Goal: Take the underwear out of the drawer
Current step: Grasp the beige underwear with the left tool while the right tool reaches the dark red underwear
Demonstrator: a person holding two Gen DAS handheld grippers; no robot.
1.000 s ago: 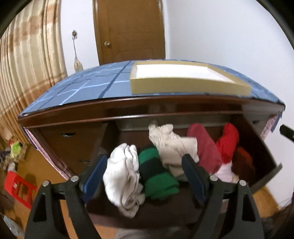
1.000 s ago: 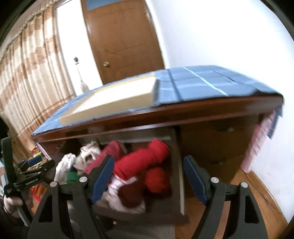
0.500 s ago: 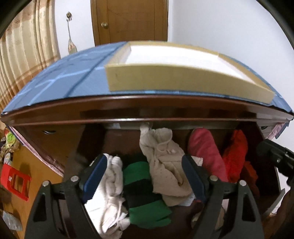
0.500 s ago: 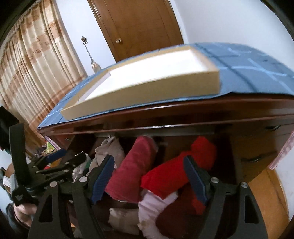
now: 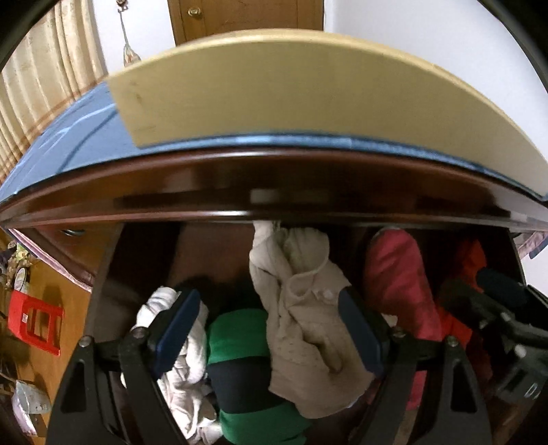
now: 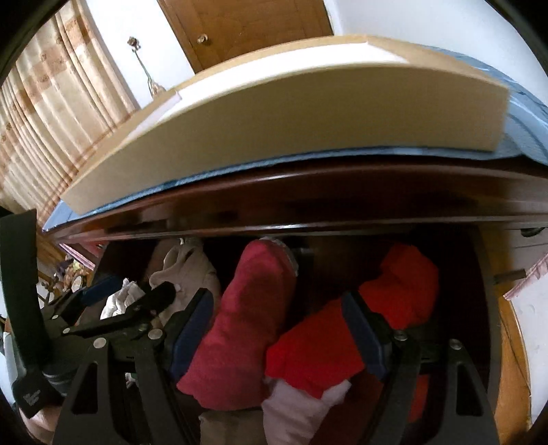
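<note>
left claw (image 5: 270,328) spread, nearer drawer (image 5: 102,274) than before | right claw (image 6: 277,328) spread, closer over red garments (image 6: 342,342)

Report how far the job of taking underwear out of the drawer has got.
Done: the dark wooden drawer stands open, its rolled garments exposed. In hand: nothing. The left gripper is open over the beige crumpled garment and the green-and-navy roll; the right gripper is open over the crimson roll and the bright red roll. Left: grip a piece and lift it out.

Wooden door (image 5: 246,15), striped curtain (image 5: 51,78)
</note>
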